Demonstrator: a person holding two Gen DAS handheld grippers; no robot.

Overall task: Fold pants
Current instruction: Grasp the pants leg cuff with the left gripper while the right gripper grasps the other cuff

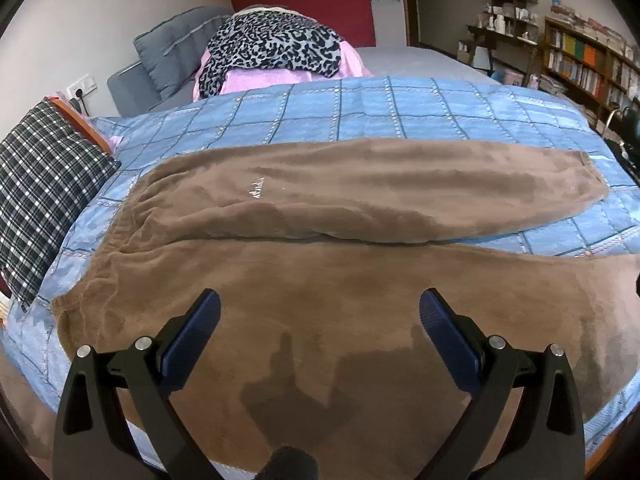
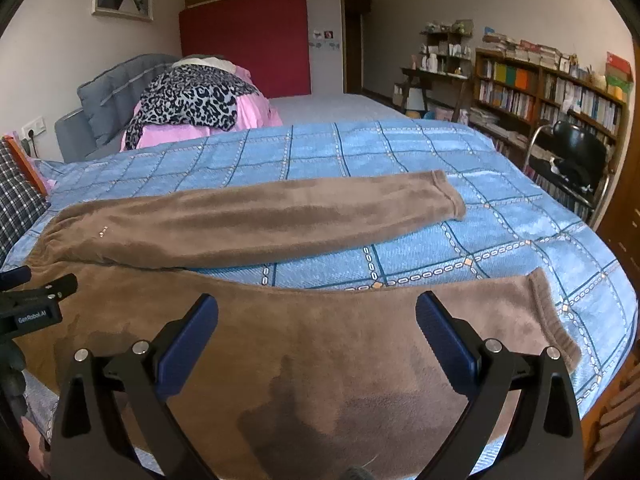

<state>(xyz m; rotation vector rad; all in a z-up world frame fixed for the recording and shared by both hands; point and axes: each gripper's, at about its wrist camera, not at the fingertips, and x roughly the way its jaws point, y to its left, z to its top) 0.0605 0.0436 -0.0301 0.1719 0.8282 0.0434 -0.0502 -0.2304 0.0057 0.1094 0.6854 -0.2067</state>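
The near hem of the brown fleece pants [image 1: 320,280] is cut off beneath both views. The pants are spread flat on the blue checked bedspread [image 1: 360,108], legs splayed apart, under and ahead of the left gripper [image 1: 320,320] and right gripper [image 2: 316,320], both held wide and empty. A leopard-print garment [image 1: 272,48] is heaped far ahead.

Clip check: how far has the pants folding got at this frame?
Done: the brown pants lie spread flat on the blue bedspread, legs apart in a V. In hand: nothing; the left gripper and right gripper hover over the near leg with jaws open. Left: every fold, starting with bringing one leg onto the other.
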